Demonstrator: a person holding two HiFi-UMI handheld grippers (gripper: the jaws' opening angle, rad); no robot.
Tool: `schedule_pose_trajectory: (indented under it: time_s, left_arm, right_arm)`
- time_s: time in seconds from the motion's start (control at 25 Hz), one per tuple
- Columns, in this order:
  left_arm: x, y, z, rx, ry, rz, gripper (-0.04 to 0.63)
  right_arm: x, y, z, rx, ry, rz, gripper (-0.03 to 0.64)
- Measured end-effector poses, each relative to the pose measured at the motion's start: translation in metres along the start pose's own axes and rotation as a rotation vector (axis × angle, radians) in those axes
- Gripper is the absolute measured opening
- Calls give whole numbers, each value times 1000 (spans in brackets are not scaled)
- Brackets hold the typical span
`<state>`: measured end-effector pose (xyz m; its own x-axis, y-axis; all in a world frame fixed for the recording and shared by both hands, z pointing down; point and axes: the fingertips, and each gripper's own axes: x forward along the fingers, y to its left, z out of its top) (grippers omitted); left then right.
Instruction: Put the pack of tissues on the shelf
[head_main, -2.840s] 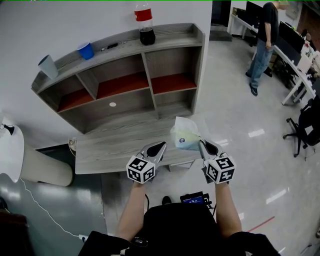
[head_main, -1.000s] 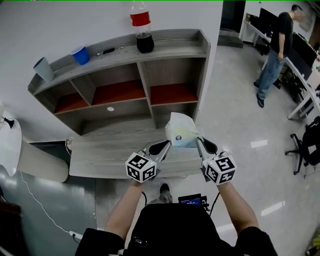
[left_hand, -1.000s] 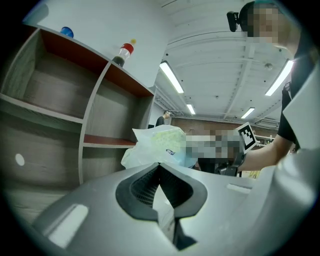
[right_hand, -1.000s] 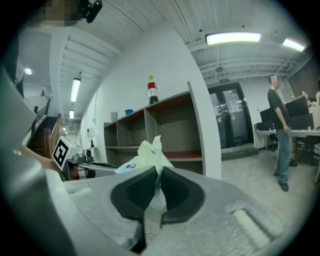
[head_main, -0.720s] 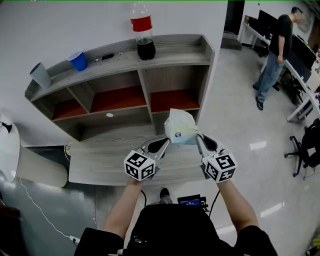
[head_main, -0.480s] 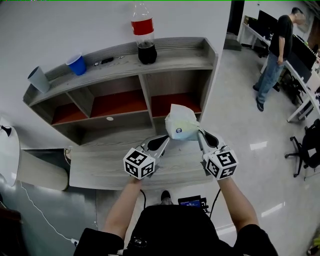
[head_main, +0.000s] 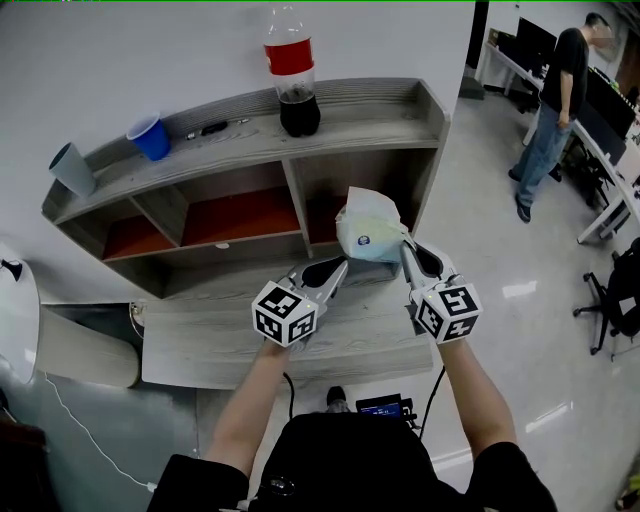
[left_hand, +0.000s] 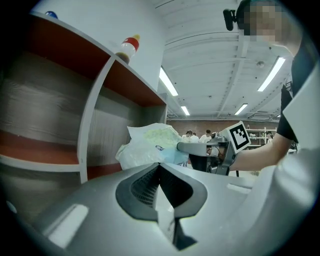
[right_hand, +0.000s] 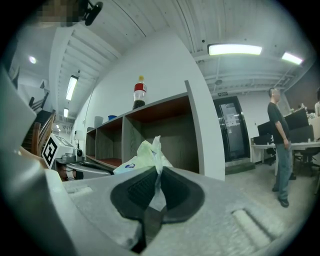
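Note:
The pack of tissues, a pale green-white plastic pack, hangs in the air in front of the right lower compartment of the grey wooden shelf. My right gripper is shut on the pack's wrapper edge, and the thin plastic shows pinched between the jaws in the right gripper view. The pack sticks out beyond them toward the shelf. My left gripper is just left of the pack and below it, shut with nothing in it. From there the pack shows beside the shelf's upright divider.
On the shelf's top board stand a cola bottle, a blue cup, a grey cup and a dark pen. The grey desk surface lies under my arms. A person stands at the far right by desks.
Both grippers and the pack have risen and moved forward, from over the desk to the front of the shelf's right compartment. The right gripper has kept its hold.

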<state>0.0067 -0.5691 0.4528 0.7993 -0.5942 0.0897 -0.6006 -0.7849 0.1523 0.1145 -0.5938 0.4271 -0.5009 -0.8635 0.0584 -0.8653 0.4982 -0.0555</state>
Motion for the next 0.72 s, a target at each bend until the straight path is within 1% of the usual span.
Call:
schedule_pose_trajectory:
  time_s: [0.28, 0.56, 0.72]
  left_arm:
    - [9, 16, 5, 16, 4, -7, -6]
    - [15, 30, 5, 12, 5, -1, -6]
    - [18, 38, 4, 8, 6, 5, -6]
  right_arm:
    - [32, -7, 1, -27, -6, -15, 15]
    - [61, -11, -1, -59, -5, -11, 15]
    - [75, -14, -5, -110, 0, -15, 15]
